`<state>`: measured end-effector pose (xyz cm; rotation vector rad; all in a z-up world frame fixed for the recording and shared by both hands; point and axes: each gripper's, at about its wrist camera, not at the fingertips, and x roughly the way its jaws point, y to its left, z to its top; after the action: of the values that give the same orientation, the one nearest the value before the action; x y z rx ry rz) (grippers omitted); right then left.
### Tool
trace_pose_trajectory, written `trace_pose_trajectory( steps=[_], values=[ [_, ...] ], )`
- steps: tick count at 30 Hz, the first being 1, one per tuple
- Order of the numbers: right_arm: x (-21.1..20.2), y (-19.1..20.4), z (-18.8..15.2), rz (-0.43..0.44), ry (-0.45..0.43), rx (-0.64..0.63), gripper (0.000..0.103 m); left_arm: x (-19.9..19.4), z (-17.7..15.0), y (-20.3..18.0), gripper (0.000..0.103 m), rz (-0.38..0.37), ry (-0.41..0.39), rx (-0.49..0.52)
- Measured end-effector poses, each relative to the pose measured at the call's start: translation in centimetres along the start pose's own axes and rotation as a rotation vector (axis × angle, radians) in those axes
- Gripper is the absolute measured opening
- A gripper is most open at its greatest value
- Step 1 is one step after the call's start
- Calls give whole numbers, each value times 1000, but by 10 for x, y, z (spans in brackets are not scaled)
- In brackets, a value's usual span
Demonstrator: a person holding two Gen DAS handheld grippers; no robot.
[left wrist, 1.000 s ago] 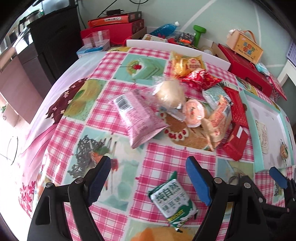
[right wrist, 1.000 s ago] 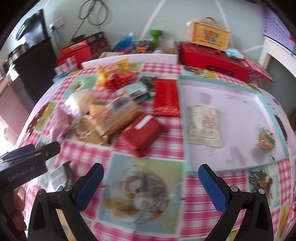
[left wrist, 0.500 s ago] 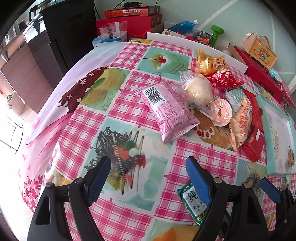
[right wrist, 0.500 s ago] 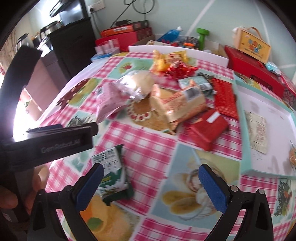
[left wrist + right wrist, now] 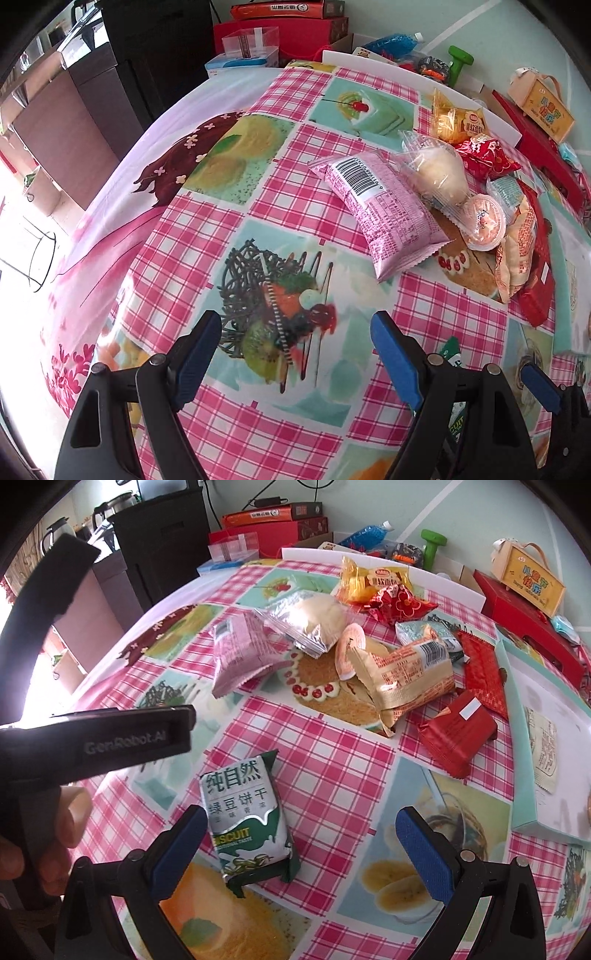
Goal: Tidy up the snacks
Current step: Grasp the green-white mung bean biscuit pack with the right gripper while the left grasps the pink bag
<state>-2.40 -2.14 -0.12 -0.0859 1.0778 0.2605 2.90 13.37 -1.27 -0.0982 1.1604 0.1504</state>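
Two views cover the same checked bench, yet each gives something the other lacks. Only the right wrist view shows the green-and-white biscuit packet whole: it lies flat near the camera, just inside the left finger of the right claw, whose blue pads stand wide apart and press on nothing. In the left wrist view that packet is only a green corner showing past the right finger of the left claw, the rest hidden behind the black frame. The left claw is also spread wide, with nothing but the printed cloth between its pads.

The right view alone shows the left claw's black body from the side and a hand around its handle at the left edge. It also shows the pale tray at the right with a flat white sachet in it; the left view cuts that tray off at its right rim.

Farther back the snack heap shows in both: pink packet, clear-wrapped bun, round jelly cup, gold packet and red packets. Print on most wrappers is too small to read.
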Motion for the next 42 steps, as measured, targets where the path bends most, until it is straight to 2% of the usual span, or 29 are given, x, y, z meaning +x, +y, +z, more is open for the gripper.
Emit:
trace_pose_trajectory(
  steps=[12, 18, 24, 28, 33, 37, 40, 42],
  values=[
    [0, -28, 2, -91, -22, 77, 103, 5, 2, -10, 83, -28, -9, 31],
    [-1, -40, 1, -102, -17, 98, 103, 5, 5, -17, 83, -40, -19, 41],
    [-3, -54, 0, -141, -25, 123, 103, 0, 15, -29, 83, -88, -56, 56],
    [-2, -57, 1, -132, -36, 126, 102, 1, 26, -33, 83, -116, -71, 32],
    [-2, -60, 3, -123, -51, 137, 91, 8, 39, -34, 83, -146, -63, -14],
    [-3, -64, 4, -110, -60, 148, 83, 13, 49, -33, 83, -141, -80, -36],
    [-4, -69, 5, -105, -65, 155, 74, 20, 54, -35, 82, -148, -79, -48],
    [-5, -72, 5, -102, -68, 160, 64, 24, 55, -37, 78, -148, -76, -48]
  ],
)
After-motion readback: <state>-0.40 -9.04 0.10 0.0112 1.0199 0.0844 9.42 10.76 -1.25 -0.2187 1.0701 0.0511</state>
